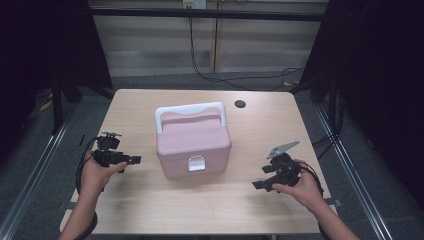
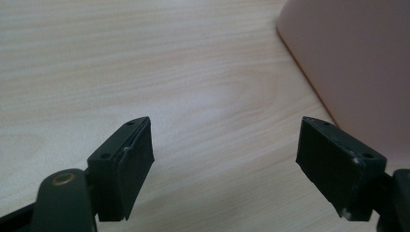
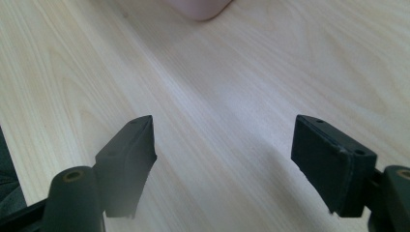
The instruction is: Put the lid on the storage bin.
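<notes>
A pink lidded box (image 1: 193,142) with a white handle and a white front latch (image 1: 196,163) stands in the middle of the light wooden table (image 1: 150,210). My left gripper (image 1: 134,160) hovers to the left of the box, pointing at its side; its jaws stand open with nothing between them. In the left gripper view (image 2: 225,159) the box's pink wall (image 2: 358,67) fills the upper right. My right gripper (image 1: 259,184) is at the box's right front, open and empty. The right gripper view (image 3: 225,159) catches a corner of the box (image 3: 198,7) at the top edge.
A dark round hole (image 1: 240,104) sits in the table near its far right. Black cables (image 1: 210,70) run over the floor behind the table. Metal rails flank the table on both sides.
</notes>
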The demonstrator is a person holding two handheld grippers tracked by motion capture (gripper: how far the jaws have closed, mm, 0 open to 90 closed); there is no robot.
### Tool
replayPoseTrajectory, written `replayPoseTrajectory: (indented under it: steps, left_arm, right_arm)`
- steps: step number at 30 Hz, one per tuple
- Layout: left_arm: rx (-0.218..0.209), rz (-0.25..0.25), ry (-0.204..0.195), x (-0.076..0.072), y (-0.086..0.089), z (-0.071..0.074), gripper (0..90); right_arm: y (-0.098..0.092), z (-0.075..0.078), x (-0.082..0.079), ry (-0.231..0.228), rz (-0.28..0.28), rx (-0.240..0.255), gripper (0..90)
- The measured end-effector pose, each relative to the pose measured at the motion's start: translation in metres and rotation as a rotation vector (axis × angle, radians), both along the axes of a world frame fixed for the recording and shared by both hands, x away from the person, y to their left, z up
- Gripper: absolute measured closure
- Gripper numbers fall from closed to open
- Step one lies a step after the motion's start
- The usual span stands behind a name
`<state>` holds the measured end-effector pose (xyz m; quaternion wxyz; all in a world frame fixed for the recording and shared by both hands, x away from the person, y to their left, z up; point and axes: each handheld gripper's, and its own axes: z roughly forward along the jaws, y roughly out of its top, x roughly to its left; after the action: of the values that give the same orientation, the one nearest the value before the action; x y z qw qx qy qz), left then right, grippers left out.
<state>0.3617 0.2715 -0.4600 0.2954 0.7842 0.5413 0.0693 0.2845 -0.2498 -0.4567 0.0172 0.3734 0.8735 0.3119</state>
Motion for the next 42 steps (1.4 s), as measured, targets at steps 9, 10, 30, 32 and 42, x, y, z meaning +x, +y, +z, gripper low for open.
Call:
replayPoseTrajectory:
  steps: [9,10,30,32,42]
  left_arm:
    - [-0.016,0.001,-0.016,-0.008,0.004,-0.019,20.7]
    - [-0.015,-0.005,-0.014,-0.009,0.004,-0.020,20.7]
    - [0.037,-0.073,-0.144,-0.023,0.004,-0.036,15.9]
    - [0.027,-0.068,-0.154,-0.024,0.003,-0.038,15.6]
    - [0.033,-0.084,-0.214,-0.032,0.002,-0.043,12.0]
  right_arm:
    - [-0.007,-0.014,-0.006,-0.001,-0.002,-0.006,22.7]
    - [-0.008,-0.015,-0.007,0.000,-0.001,-0.005,22.7]
    - [-0.014,-0.038,-0.022,-0.085,0.031,0.001,19.4]
    - [-0.016,-0.039,-0.024,-0.099,0.030,0.015,19.4]
    - [-0.018,-0.045,-0.032,-0.174,0.023,0.034,18.4]
